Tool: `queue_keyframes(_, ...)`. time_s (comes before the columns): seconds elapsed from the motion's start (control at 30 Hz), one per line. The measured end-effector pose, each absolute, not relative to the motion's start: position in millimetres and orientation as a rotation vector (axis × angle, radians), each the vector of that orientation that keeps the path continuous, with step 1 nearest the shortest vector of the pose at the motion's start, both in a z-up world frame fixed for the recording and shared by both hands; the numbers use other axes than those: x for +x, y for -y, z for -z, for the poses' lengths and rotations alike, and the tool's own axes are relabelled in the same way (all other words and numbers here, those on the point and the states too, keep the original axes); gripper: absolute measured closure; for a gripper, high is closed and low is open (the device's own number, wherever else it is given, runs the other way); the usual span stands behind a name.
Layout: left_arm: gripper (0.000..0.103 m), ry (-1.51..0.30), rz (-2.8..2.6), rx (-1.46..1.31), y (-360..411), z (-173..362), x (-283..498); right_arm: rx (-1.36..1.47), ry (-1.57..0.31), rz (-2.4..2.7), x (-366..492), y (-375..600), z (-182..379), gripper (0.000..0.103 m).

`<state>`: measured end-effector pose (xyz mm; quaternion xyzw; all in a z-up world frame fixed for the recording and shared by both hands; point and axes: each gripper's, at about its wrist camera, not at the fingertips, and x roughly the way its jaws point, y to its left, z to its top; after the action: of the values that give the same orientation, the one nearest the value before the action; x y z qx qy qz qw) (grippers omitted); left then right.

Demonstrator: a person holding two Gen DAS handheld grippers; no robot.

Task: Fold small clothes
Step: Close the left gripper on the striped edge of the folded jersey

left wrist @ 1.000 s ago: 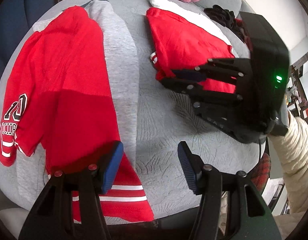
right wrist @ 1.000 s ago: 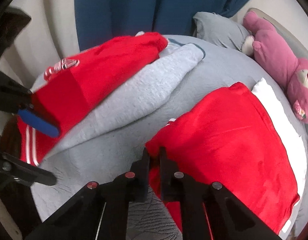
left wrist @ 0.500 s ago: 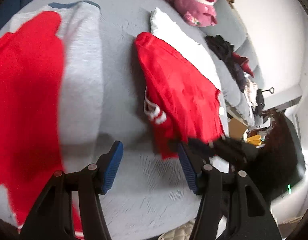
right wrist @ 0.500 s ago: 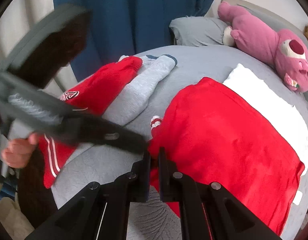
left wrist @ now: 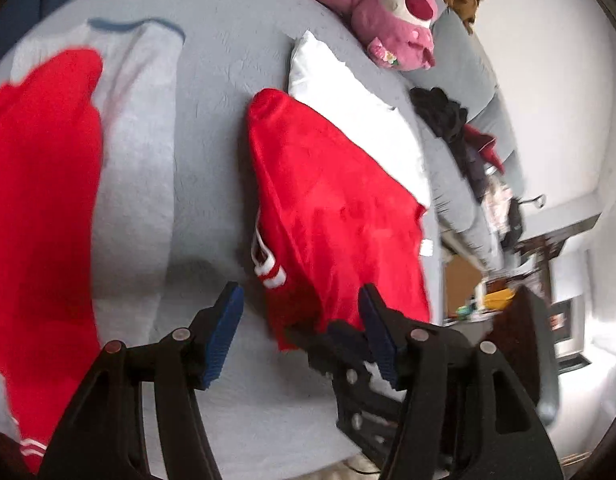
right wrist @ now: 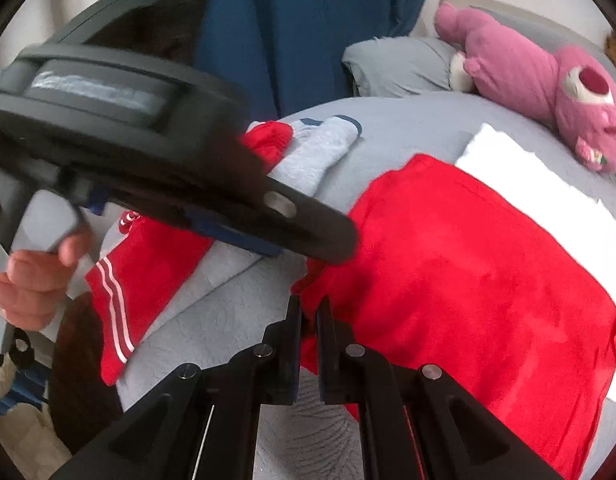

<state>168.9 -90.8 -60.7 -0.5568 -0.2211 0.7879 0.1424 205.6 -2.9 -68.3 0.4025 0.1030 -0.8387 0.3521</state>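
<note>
Red shirt [right wrist: 459, 280] corner pinched in right claw [right wrist: 308, 312]; left claw [left wrist: 300, 320] (opening, empty) now moved beside it

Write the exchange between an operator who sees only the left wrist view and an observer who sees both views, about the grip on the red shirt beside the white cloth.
Operator: A blurred black shape meets the red shirt at its near corner. Is it gripping?
Observer: Yes. That is the right gripper, shut on the shirt's near edge.
Operator: What carries my left gripper? Its jaws are opening, and the shirt's corner shows between them, unpinched.
Observer: A bare hand, wrapped around its handle at the left of the right wrist view.
</note>
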Motion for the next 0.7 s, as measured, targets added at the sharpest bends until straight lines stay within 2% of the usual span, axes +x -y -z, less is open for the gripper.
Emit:
queue_keyframes(0.2, 0.049, 0.742, -2.171, -1.697, 84, 84, 160, 1.029, -0.258, 2.167, 211, 7, 65, 0.097)
queue_keyframes(0.27, 0.074, 0.688, -2.219, -1.656, 82, 81, 160, 1.026, -0.267, 2.174, 212, 7, 65, 0.097)
queue_keyframes(0.33, 0.086, 0.566, -2.25, -1.658, 75, 79, 160, 1.024, -0.259, 2.173, 213, 5, 64, 0.097)
queue_keyframes(0.47, 0.09, 0.447, -2.261, -1.658, 69, 76, 162, 1.064, -0.25, 2.139, 220, -1, 66, 0.09)
queue_keyframes(0.53, 0.091, 0.318, -2.323, -1.673, 65, 75, 164, 1.07, -0.264, 2.123, 233, -11, 64, 0.087)
queue_keyframes(0.7, 0.091, 0.178, -2.361, -1.691, 62, 75, 169, 1.102, -0.227, 2.255, 267, -83, 62, 0.076)
